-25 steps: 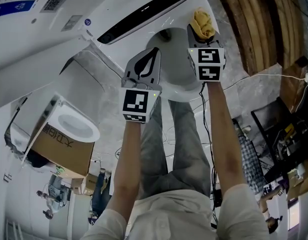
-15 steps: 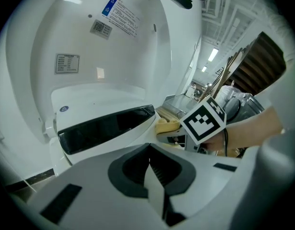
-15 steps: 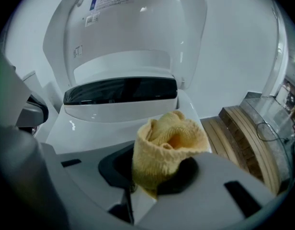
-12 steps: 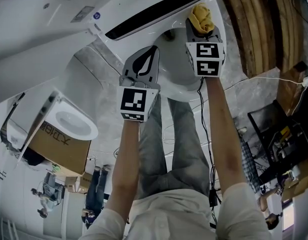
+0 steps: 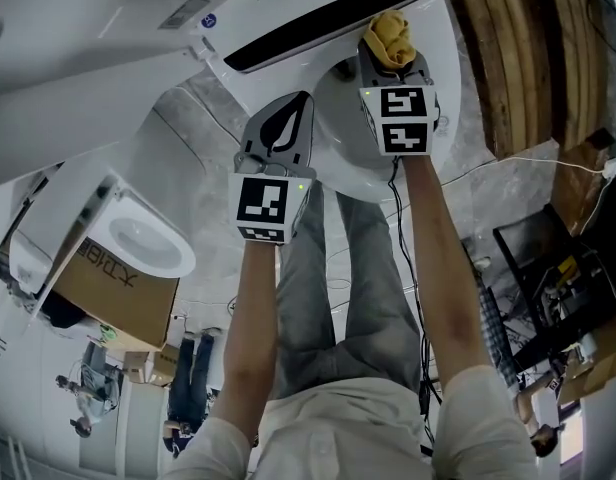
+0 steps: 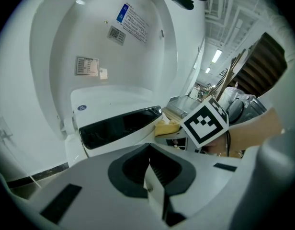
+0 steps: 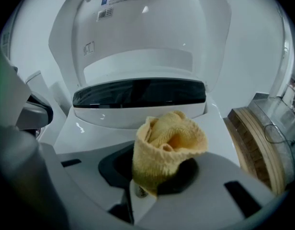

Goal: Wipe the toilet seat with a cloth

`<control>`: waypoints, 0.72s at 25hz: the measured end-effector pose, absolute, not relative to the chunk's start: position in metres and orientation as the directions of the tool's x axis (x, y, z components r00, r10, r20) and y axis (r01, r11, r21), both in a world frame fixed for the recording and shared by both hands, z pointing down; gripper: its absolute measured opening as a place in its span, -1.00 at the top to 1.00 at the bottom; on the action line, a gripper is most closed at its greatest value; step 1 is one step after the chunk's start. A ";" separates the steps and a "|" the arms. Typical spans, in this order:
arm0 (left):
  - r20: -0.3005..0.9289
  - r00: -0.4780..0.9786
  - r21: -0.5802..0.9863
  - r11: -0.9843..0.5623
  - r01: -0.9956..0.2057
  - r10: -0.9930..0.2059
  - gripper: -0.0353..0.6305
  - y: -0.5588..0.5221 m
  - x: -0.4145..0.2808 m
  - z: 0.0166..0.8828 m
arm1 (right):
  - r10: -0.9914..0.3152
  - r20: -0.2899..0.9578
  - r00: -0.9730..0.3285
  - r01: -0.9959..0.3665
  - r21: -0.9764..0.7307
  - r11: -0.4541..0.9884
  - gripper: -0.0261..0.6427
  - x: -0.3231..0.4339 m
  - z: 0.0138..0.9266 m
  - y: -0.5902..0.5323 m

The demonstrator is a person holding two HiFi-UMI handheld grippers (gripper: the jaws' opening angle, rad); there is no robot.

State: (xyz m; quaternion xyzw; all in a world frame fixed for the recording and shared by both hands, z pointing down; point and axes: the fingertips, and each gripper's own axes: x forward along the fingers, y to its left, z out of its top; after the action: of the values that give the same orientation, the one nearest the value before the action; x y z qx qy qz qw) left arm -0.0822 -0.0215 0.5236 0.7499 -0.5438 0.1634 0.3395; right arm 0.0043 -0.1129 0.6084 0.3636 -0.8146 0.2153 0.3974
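Up at eleven o'clock in the head view, the left gripper (image 5: 288, 128) hangs by the bowl, its jaws pressed together on nothing. Just past it, at twelve, lies the white toilet seat (image 5: 348, 173). At one o'clock the right gripper (image 5: 391, 63) pinches a bunched yellow cloth (image 5: 390, 36) close to the black panel (image 5: 328, 20) behind the seat; whether cloth meets seat is unclear. Dragging the wad could tug it from that pinch, or let bare jaws scrape the plastic.

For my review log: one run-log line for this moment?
right claw: shut on yellow cloth | left claw: shut, empty | toilet lid: up
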 end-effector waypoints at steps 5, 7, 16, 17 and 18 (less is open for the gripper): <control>0.620 0.336 0.330 -0.154 -0.931 -0.709 0.85 -0.012 -0.092 0.525 | -0.391 0.808 -0.441 -0.739 -0.081 0.668 0.65 -0.013 0.610 -0.097; 0.629 0.324 0.326 -0.139 -0.935 -0.707 0.85 -0.006 -0.096 0.528 | -0.378 0.810 -0.448 -0.729 -0.086 0.679 0.65 -0.019 0.612 -0.091; 0.645 0.283 0.321 -0.085 -0.943 -0.710 0.85 0.018 -0.119 0.531 | -0.310 0.817 -0.486 -0.661 -0.111 0.742 0.65 -0.051 0.616 -0.058; 0.646 0.280 0.320 -0.080 -0.944 -0.710 0.85 0.021 -0.121 0.531 | -0.306 0.818 -0.488 -0.657 -0.113 0.746 0.65 -0.054 0.615 -0.055; 0.648 0.276 0.320 -0.075 -0.945 -0.710 0.85 0.025 -0.123 0.531 | -0.302 0.818 -0.490 -0.652 -0.113 0.750 0.65 -0.056 0.615 -0.053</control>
State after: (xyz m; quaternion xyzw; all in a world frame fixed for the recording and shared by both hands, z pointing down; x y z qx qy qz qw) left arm -0.1233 0.0245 0.5307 0.7145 -0.5790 0.1642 0.3567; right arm -0.0564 -0.0527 0.6151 0.2848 -0.8373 0.2094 0.4171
